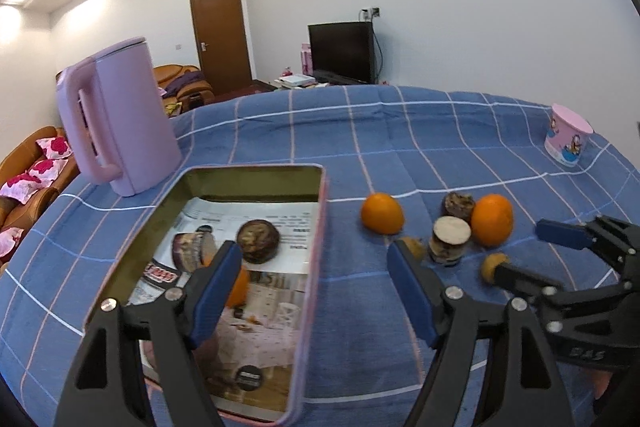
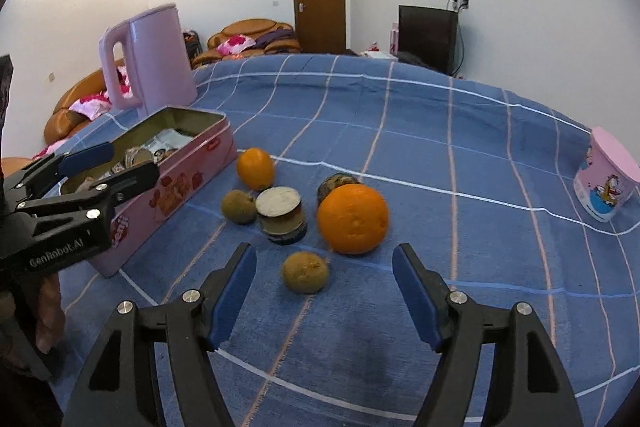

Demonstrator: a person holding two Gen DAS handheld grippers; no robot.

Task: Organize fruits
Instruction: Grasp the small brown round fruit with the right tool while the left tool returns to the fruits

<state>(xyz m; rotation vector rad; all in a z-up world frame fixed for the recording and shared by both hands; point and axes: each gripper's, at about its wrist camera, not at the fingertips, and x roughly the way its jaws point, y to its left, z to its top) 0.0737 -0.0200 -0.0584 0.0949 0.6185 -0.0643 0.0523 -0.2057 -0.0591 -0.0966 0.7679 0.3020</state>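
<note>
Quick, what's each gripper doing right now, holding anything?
Left gripper: open, empty, over the pink tin.
Right gripper: open, empty, near a kiwi.

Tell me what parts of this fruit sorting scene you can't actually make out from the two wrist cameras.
- Orange in the tin, left wrist view: mostly hidden behind the left gripper finger.
- Dark round fruit, right wrist view: largely covered by the big orange.
- Tin contents, right wrist view: blocked by its near wall and the left gripper.
- Small brown fruit, left wrist view: blurred, partly behind the right gripper finger.
</note>
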